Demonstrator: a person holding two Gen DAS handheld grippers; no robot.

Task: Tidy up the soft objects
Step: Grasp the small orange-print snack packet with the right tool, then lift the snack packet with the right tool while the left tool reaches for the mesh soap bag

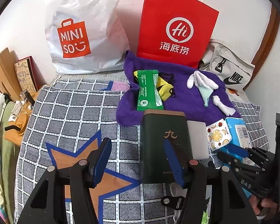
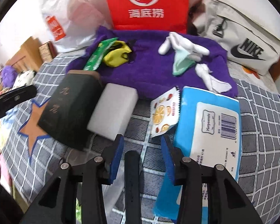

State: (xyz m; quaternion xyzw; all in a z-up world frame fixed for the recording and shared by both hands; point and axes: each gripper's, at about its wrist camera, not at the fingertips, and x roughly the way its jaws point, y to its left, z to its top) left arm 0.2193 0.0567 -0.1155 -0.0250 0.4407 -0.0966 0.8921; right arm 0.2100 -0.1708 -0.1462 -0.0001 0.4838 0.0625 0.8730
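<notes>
Blue pads of your right gripper (image 2: pixel 142 156) stand apart, gripping nothing, the tissue pack (image 2: pixel 211 130) just right of them. Your left gripper (image 1: pixel 138 159) is also released, its right pad over the green box (image 1: pixel 165 145). Beyond lie the towel (image 1: pixel 179 85), gloves (image 1: pixel 199 79) and red bag (image 1: pixel 177 28).

Pretty sure I was working in someone's bedroom at home: everything sat on a bed with a grey checked blanket (image 1: pixel 69 112), shopping bags (image 1: pixel 84 28) and a Nike bag (image 1: pixel 231 74) were propped against the white wall, and a wooden bedside table (image 1: pixel 15 130) stood cluttered off to the left.
</notes>
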